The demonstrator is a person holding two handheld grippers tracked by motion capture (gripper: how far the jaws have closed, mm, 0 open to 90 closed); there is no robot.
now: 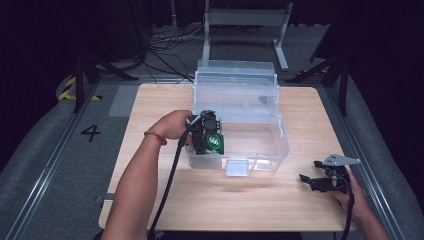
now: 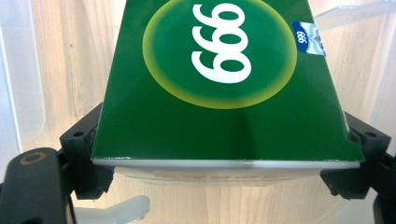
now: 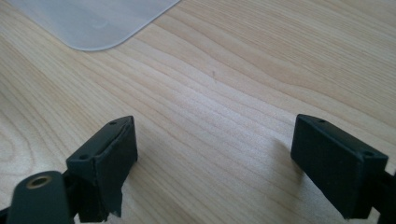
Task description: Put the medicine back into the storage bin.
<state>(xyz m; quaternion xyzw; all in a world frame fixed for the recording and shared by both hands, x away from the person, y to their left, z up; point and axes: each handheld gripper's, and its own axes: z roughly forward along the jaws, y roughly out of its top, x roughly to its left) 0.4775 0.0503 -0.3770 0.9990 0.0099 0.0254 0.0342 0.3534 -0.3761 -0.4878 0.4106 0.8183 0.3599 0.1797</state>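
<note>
A green box [image 2: 224, 88] with a yellow ring and white "666" print sits between the jaws of my left gripper [image 2: 224, 163], which is shut on its two sides. In the high view the left gripper [image 1: 209, 137] holds the green box [image 1: 215, 144] over the near-left part of a clear plastic bin [image 1: 280, 145], just inside its wall. My right gripper [image 1: 316, 181] rests low over the wooden table [image 1: 260, 200] at the near right. In the right gripper view its fingers [image 3: 109, 154] stand wide apart with only bare wood between them; the right gripper [image 3: 224, 163] is open.
The clear bin has its lid [image 1: 235, 75] raised at the back and a front latch [image 1: 236, 167]. A frosted plastic corner [image 3: 93, 23] lies ahead of the right gripper. Cables and a metal stand [image 1: 245, 20] lie on the floor beyond the table's far edge.
</note>
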